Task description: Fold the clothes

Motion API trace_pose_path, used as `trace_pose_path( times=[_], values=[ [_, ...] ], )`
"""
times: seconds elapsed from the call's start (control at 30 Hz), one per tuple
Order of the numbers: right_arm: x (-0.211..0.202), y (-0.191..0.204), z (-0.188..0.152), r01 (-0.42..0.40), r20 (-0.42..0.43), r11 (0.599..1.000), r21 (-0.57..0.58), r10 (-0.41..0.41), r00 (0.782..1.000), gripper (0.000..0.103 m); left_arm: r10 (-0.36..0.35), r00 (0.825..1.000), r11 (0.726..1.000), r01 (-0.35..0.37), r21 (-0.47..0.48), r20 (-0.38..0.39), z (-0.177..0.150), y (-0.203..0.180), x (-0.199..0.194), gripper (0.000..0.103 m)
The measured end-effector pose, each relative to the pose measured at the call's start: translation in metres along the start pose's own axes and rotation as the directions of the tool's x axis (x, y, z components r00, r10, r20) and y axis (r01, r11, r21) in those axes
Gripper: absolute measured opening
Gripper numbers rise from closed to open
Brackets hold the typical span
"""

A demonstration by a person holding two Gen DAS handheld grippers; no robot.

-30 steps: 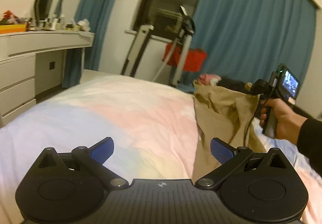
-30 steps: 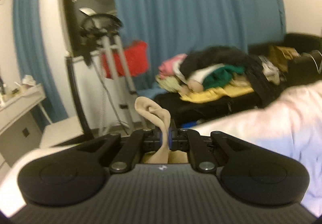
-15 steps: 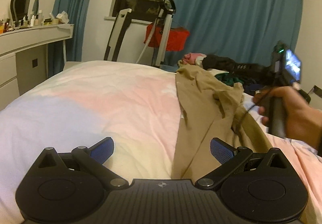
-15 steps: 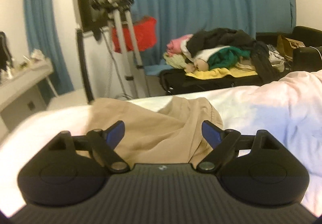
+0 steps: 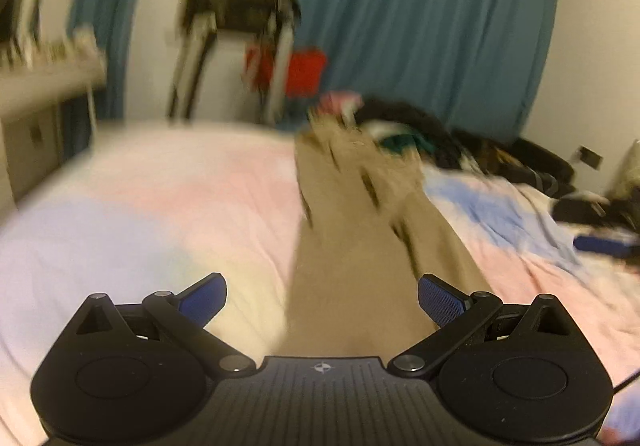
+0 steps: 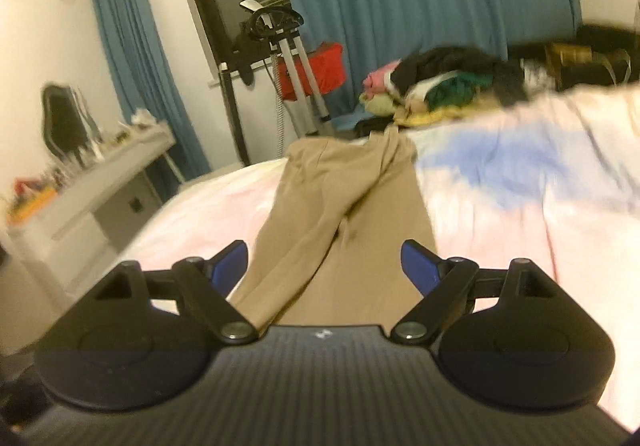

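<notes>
Left gripper (image 5: 322, 300) jaws wide apart, holding nothing. Right gripper (image 6: 324, 266) same, empty. Tan cotton trousers (image 6: 340, 205) lie lengthwise on pastel pink-and-blue bedsheet (image 5: 160, 213), beneath both.

No readable text in either view

No word, number or brand name can be made out anywhere; the only mark is a small pale emblem at the front edge of the left gripper (image 5: 322, 298) body, a round star-like shape without letters; the right gripper (image 6: 324, 266) body carries a similar small pale mark in the same spot, too blurred to make out; both views are smeared with blur, so whatever may be printed on the small things on the white dresser (image 6: 120, 173) cannot be told.
</notes>
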State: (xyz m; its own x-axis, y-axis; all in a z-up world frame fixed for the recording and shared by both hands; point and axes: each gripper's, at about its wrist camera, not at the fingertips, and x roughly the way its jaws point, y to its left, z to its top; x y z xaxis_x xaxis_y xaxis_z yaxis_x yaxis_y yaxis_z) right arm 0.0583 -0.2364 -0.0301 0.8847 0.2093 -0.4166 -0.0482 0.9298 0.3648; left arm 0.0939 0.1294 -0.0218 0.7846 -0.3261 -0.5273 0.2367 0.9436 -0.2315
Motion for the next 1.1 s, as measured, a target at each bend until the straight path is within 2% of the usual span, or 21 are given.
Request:
trace_pose_path(
  times=[0.1,0.27,0.4,0.53,0.63,0.67,0.7,0.73,0.77,0.8,0.83,0.97,1.07,1.1],
  values=[
    [-0.017,-0.015,-0.020,0.018,-0.005,0.999,0.039,-0.018,1.000,0.085,-0.025,0.994,0.995,0.014,-0.097,-0.106,0.001,0.020,0.004,0.101],
    [-0.014,-0.039,-0.035,0.057,-0.060,0.989,0.136,-0.049,0.997,0.085,-0.016,0.986,0.979,-0.018,-0.204,-0.164,-0.002,0.041,0.010,0.095],
    [-0.012,-0.048,-0.039,0.066,-0.070,0.982,0.176,-0.055,0.996,0.085,0.011,0.976,0.971,-0.063,-0.231,-0.219,-0.006,0.049,0.017,0.088],
    [-0.011,-0.056,-0.043,0.075,-0.081,0.974,0.214,-0.059,0.995,0.085,0.068,0.941,0.959,-0.153,-0.237,-0.333,-0.016,0.059,0.031,0.078],
    [-0.010,-0.061,-0.045,0.083,-0.088,0.967,0.242,-0.063,0.994,0.085,0.107,0.909,0.954,-0.207,-0.216,-0.403,-0.024,0.061,0.037,0.063],
    [-0.010,-0.063,-0.046,0.085,-0.091,0.964,0.252,-0.064,0.994,0.085,0.112,0.909,0.956,-0.208,-0.205,-0.403,-0.025,0.060,0.036,0.054],
    [-0.009,-0.065,-0.047,0.087,-0.093,0.961,0.261,-0.065,0.994,0.085,0.111,0.910,0.960,-0.202,-0.196,-0.399,-0.025,0.057,0.034,0.041],
    [-0.009,-0.067,-0.048,0.090,-0.096,0.959,0.270,-0.066,0.993,0.085,0.111,0.913,0.963,-0.197,-0.186,-0.393,-0.025,0.055,0.031,0.033],
    [-0.010,-0.068,-0.048,0.090,-0.096,0.958,0.274,-0.066,0.993,0.085,0.116,0.917,0.966,-0.193,-0.172,-0.382,-0.025,0.052,0.026,0.014],
    [-0.011,-0.069,-0.048,0.089,-0.096,0.957,0.276,-0.065,0.993,0.085,0.120,0.921,0.969,-0.190,-0.158,-0.370,-0.024,0.048,0.022,0.005],
    [-0.012,-0.069,-0.048,0.089,-0.095,0.956,0.279,-0.065,0.993,0.085,0.126,0.927,0.973,-0.184,-0.137,-0.352,-0.024,0.043,0.016,0.005],
    [-0.016,-0.071,-0.046,0.093,-0.082,0.957,0.273,-0.073,0.994,0.085,0.144,0.973,0.989,-0.138,0.045,-0.179,-0.027,-0.007,-0.027,0.003],
    [-0.017,-0.073,-0.043,0.096,-0.073,0.957,0.275,-0.078,0.994,0.085,0.129,0.990,0.976,-0.118,0.185,-0.051,-0.030,-0.045,-0.058,0.003],
    [-0.016,-0.074,-0.042,0.095,-0.072,0.955,0.281,-0.078,0.994,0.085,0.107,0.994,0.969,-0.096,0.228,-0.034,-0.035,-0.058,-0.062,0.003]
  ],
)
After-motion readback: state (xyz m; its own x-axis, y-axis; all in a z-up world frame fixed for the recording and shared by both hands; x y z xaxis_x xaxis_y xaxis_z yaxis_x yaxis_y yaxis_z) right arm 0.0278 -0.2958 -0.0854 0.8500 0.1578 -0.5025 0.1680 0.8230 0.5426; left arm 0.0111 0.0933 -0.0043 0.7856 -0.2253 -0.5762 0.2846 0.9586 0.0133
